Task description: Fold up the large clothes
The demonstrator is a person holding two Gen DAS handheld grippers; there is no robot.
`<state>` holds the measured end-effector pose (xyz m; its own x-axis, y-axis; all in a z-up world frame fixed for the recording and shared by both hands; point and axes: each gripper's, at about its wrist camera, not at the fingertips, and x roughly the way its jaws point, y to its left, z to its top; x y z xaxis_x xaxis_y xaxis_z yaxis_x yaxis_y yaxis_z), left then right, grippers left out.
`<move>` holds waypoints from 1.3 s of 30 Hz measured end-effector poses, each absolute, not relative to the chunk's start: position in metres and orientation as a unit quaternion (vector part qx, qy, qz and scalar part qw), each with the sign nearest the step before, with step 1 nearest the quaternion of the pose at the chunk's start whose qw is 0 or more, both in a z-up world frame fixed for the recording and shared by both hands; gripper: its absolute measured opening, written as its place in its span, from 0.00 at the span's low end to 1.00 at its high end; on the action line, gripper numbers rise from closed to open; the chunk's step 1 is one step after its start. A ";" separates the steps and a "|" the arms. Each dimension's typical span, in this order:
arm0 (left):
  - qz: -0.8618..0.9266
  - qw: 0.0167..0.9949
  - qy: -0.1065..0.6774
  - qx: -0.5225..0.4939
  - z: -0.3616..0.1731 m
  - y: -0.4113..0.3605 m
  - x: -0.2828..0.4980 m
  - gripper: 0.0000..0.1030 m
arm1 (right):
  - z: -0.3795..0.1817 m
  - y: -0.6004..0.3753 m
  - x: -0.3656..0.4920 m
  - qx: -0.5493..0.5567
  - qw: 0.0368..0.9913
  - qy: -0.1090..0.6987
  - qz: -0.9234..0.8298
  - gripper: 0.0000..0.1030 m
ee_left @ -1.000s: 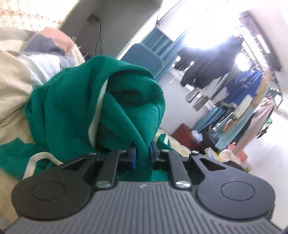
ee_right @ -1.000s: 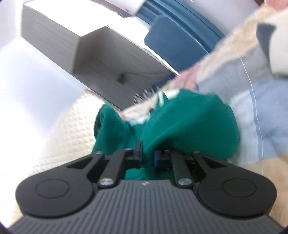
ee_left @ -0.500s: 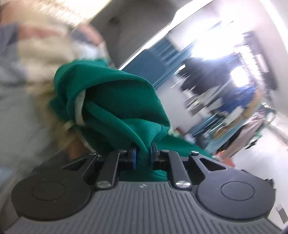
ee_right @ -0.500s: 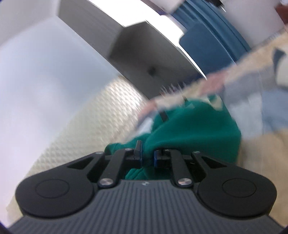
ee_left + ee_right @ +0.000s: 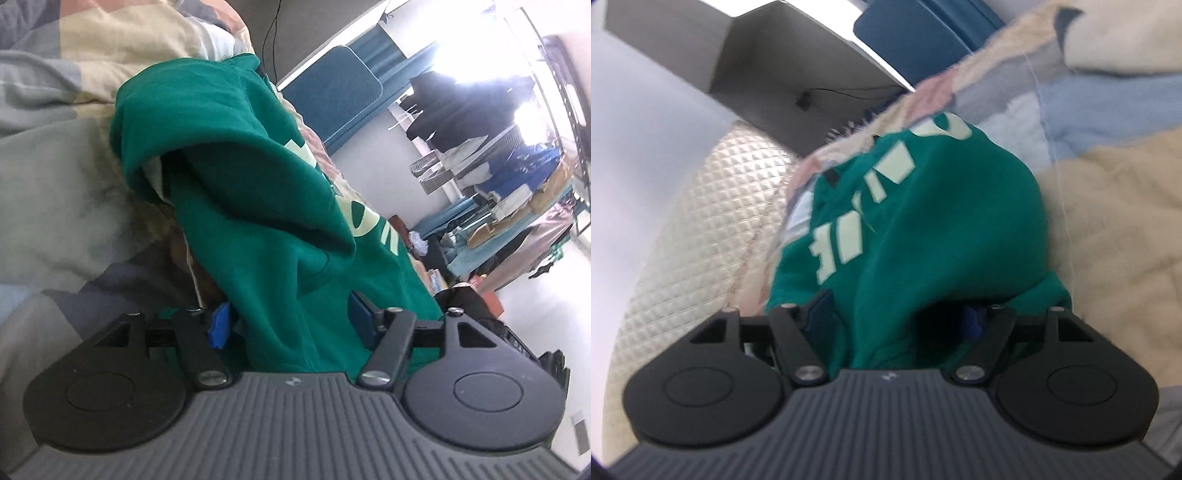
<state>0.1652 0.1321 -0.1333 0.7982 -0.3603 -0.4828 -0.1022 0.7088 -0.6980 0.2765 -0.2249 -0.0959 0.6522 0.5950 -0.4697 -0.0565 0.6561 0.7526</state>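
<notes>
You have one green sweatshirt (image 5: 266, 206), two hand-held grippers, the left (image 5: 291, 325) and the right (image 5: 897, 319), one patchwork blanket (image 5: 55, 155), and one blue cushion (image 5: 332, 88).

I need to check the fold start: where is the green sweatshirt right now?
The green sweatshirt lies bunched on the patchwork quilt, filling the centre of both wrist views. A fold of it sits between the opening jaws of the left claw and right claw.

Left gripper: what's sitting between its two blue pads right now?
Left wrist view: a fold of the green sweatshirt fills the gap of the left gripper. Its jaws are opening, pads standing off the cloth.
</notes>
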 end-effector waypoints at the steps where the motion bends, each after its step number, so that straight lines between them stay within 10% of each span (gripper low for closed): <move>1: -0.071 0.873 0.312 -0.367 -0.134 0.130 0.169 0.71 | -0.100 -0.223 0.282 0.367 0.831 0.374 0.186 0.70; 10: -0.093 0.882 0.344 -0.308 -0.157 0.103 0.219 0.70 | -0.125 -0.215 0.313 0.370 0.826 0.394 0.160 0.70; 15: -0.098 0.882 0.353 -0.297 -0.167 0.104 0.246 0.44 | -0.139 -0.210 0.333 0.349 0.833 0.405 0.146 0.69; 20: -0.095 0.885 0.343 -0.302 -0.170 0.113 0.257 0.09 | -0.138 -0.204 0.342 0.355 0.825 0.396 0.191 0.19; 39: -0.157 0.911 0.092 -0.370 -0.047 0.147 0.123 0.08 | 0.009 -0.223 0.226 0.321 0.871 0.137 0.344 0.10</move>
<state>0.1225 0.1466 -0.0472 0.9340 -0.3535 -0.0510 0.2178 0.6768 -0.7032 0.2263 -0.2234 0.0091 0.7255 0.6880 -0.0178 -0.5117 0.5565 0.6546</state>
